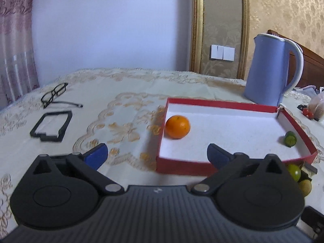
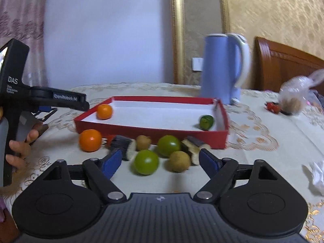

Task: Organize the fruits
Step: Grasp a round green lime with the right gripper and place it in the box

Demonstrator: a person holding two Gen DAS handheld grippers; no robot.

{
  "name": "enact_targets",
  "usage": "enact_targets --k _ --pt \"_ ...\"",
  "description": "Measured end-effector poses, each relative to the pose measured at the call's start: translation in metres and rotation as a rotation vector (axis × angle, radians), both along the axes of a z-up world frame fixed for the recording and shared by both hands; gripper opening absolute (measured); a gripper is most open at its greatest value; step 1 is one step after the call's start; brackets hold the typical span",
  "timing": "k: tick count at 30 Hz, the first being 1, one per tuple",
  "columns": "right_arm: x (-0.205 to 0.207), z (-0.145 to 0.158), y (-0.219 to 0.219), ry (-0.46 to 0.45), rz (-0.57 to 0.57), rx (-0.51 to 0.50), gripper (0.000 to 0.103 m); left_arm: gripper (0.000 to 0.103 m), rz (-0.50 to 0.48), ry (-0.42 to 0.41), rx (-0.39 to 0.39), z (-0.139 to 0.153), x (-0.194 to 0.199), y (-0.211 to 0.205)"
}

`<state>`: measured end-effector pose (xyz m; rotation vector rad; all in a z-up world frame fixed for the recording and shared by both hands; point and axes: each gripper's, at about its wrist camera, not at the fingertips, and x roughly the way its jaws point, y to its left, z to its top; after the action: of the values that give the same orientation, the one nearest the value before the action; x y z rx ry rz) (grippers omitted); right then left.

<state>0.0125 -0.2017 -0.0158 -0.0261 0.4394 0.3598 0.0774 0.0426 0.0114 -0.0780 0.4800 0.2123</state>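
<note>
Orange [image 1: 177,126] and lime [image 1: 290,139] seen inside red box [image 1: 222,102]. Left gripper [image 1: 157,156] spread wide, empty. Right gripper [image 2: 160,162] parted around green fruit [image 2: 146,162], not pressed.

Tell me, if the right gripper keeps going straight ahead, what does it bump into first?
Probably the green fruit lying between the open right gripper fingers, with a brown fruit just beside it. Depth is hard to judge here.

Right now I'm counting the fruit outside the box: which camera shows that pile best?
The right wrist view: the pile lies whole in front of the red box, between the right gripper's open fingers. The left wrist view shows only two green fruits at its right edge, behind its gripper.
</note>
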Motion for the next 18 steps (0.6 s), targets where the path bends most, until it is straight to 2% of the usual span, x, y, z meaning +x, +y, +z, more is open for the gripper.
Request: enact_targets --k 2,7,11,15,18 --pt "0.004 -0.001 0.006 0.016 0.02 -0.007 0.058 0.103 -0.012 0.0 -0.019 0.0 -0.004 0.003" --pt "0.012 -0.005 0.015 0.035 0.021 -0.05 0.055 0.103 -0.021 -0.034 0.026 0.002 -0.016 -0.005" --pt "0.019 -0.007 0.018 0.06 0.036 -0.061 0.047 0.103 -0.029 -0.042 0.06 0.001 -0.018 -0.013" --pt "0.027 -0.011 0.023 0.09 0.036 -0.095 0.034 0.103 -0.037 -0.039 0.066 -0.001 -0.019 -0.015" --pt "0.03 -0.011 0.022 0.099 0.036 -0.096 0.033 0.103 -0.034 -0.038 0.068 -0.001 -0.02 -0.015"
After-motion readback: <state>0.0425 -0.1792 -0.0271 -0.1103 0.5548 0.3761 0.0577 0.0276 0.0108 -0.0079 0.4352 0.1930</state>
